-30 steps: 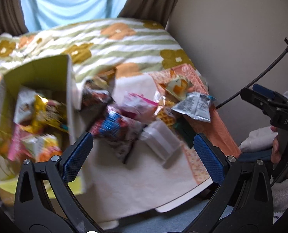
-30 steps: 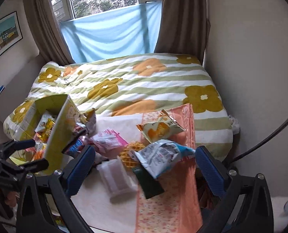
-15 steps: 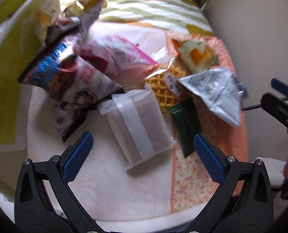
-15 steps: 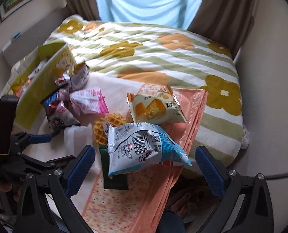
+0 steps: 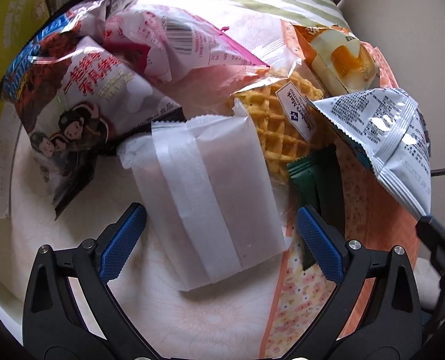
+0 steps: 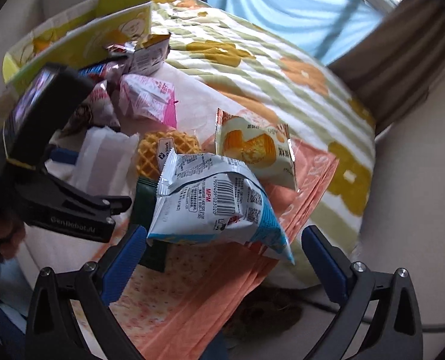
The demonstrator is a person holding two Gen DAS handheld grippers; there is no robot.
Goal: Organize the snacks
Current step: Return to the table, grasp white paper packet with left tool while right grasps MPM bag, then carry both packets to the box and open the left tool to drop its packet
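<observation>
Both grippers, left (image 5: 219,234) & right (image 6: 219,246), gape wide w/ nothing held (waffle (image 5: 278,129) tag reads "Member's Mark").

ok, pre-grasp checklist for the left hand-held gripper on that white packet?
1. Left hand-held gripper open: ok.
2. White packet lies between the pads, one blue pad either side: ok.
3. Packet top free of other snacks: ok; its far end touches the waffle pack and the dark cartoon bag.
4. Green sachet sits close to the right-side pad, may get pinched: not ok.
5. Right hand-held gripper open, over the white-blue bag, clear of the left: ok.
6. Room in the yellow box: cannot tell.
</observation>
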